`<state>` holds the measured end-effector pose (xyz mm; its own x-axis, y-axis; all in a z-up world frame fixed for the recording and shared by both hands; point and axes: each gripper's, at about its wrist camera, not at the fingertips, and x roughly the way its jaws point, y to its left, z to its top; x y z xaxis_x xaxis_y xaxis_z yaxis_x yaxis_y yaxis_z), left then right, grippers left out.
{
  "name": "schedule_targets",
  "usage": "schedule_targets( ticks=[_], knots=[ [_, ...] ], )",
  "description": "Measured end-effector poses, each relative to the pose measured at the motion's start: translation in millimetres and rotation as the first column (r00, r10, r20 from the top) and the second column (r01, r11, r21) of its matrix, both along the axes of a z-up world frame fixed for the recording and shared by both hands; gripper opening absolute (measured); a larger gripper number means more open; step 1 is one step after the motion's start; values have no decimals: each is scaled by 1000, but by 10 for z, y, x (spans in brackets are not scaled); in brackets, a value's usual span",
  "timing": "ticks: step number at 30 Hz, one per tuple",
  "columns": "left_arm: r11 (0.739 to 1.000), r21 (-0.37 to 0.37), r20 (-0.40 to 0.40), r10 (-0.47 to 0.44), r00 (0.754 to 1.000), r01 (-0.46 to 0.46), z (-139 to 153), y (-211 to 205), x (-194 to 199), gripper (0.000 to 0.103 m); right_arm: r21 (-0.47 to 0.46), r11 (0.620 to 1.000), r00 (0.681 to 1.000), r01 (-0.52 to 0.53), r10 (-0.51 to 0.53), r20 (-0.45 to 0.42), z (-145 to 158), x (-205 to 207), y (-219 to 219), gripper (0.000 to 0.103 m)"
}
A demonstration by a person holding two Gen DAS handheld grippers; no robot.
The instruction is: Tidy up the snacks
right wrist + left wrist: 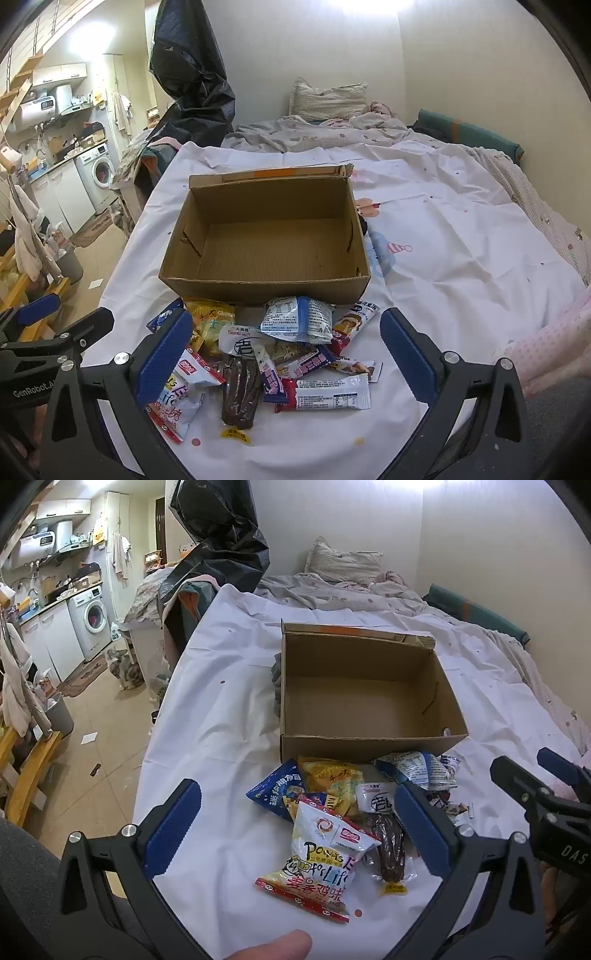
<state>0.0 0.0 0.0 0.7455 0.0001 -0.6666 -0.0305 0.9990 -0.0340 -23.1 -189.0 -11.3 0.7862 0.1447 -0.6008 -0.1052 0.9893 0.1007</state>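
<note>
Snack pile (280, 354) sits on the white bed sheet (461, 258), right against the near wall of an open cardboard box (266, 284) with nothing in it. Left hand-held gripper (299, 812) is spread wide over the pile, a white chips bag (321, 864) and brown sausage pack (389, 849) between its fingers, untouched. Right hand-held gripper (286, 345) is spread wide too, holding nothing.

brown cardboard box (266, 236), white sheet (461, 258) with pastel dots, blue pads (173, 827), black bag (221, 535)
</note>
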Motion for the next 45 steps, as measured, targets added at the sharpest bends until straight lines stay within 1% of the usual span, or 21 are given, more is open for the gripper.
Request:
schedule_targets(
  ticks=[8,9,12,17,28,45],
  knots=[
    [1000,1,-5,2,1000,-2,-30,9,39,103,-7,1000,1000,0,0,-5,-8,5,7,103],
    [1000,-1,5,2,1000,-2,0,-1,-3,103,-8,1000,1000,0,0,-6,-8,6,4,103],
    [1000,-2,5,3,1000,-3,13,-5,-16,103,-7,1000,1000,-1,1,-6,-5,7,-6,103],
    [1000,5,3,1,1000,-1,37,22,22,103,-2,1000,1000,1,-1,-5,-33,3,26,103],
    [1000,7,7,-1,1000,1,-36,-4,8,103,-5,1000,1000,-1,1,-3,-26,0,22,103],
    [1000,10,13,-3,1000,3,-29,-23,-10,103,-8,1000,1000,3,-3,-11,-27,40,-16,103]
  ],
)
